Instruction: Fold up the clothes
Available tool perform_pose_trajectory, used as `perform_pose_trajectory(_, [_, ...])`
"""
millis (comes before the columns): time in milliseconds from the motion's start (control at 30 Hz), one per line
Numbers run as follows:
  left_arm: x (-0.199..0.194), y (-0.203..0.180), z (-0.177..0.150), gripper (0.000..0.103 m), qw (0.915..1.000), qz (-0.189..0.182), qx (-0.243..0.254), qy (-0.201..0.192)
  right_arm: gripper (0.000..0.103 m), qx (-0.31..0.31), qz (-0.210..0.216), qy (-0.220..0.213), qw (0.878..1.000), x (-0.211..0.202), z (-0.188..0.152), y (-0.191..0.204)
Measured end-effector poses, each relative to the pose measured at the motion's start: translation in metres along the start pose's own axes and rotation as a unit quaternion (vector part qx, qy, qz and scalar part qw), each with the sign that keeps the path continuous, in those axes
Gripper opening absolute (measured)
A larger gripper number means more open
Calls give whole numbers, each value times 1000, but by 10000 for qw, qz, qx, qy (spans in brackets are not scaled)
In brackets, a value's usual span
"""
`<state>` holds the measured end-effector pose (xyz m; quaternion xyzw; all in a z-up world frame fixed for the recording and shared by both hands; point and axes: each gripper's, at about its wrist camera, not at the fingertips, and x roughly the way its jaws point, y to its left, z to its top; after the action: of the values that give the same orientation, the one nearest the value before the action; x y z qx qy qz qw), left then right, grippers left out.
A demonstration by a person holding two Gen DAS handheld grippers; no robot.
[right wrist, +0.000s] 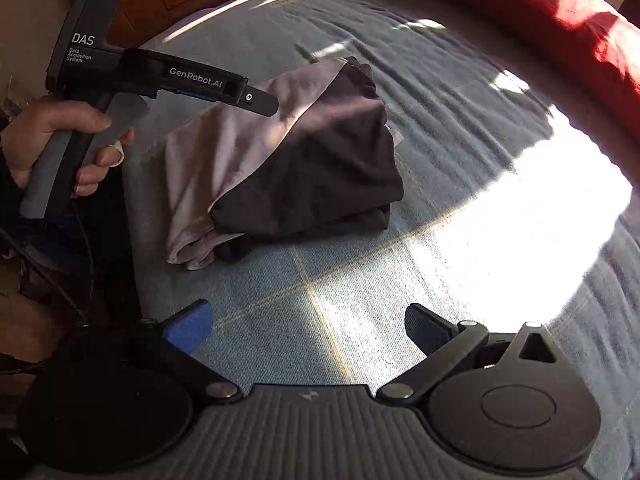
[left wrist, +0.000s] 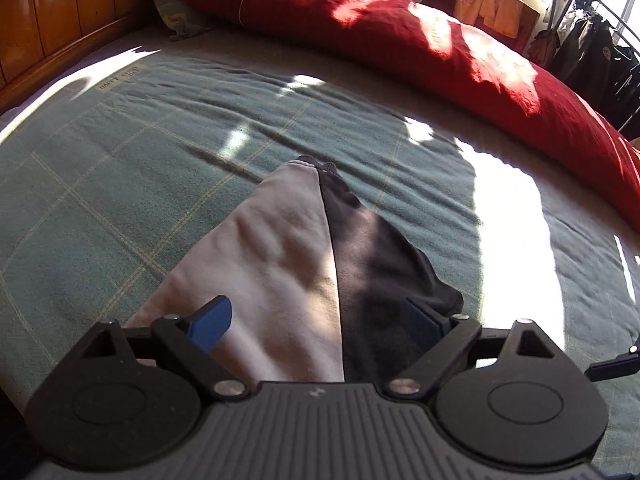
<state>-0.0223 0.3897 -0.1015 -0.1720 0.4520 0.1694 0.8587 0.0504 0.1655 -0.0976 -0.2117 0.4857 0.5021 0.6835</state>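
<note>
A folded garment (left wrist: 280,260), part pale grey and part black, lies on the green checked blanket (left wrist: 120,160). My left gripper (left wrist: 316,316) hangs just above its near end with the jaws wide and the blue pads clear of the cloth. In the right wrist view the garment (right wrist: 288,160) is a thick bundle, and the left gripper (right wrist: 264,102) shows from the side over its far left corner, held by a hand (right wrist: 48,136). My right gripper (right wrist: 308,316) is open over bare blanket (right wrist: 360,280) in front of the bundle, with nothing between its fingers.
A long red duvet (left wrist: 400,40) runs along the far side of the bed, also in the right wrist view (right wrist: 560,12). A wooden headboard (left wrist: 60,12) stands at the left. Dark clothes hang on a rack (left wrist: 592,48) by the window. Bright sun patches fall on the blanket.
</note>
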Motion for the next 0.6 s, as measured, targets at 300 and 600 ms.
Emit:
perform_pose_trajectory(300, [17, 67, 16, 91, 9942, -256, -995, -324, 103, -1146, 760, -875, 9866, 93, 116, 5])
perform_pose_trajectory(600, [79, 80, -1, 91, 9930, -651, -962, 221, 103, -1787, 897, -713, 9772, 155, 119, -8])
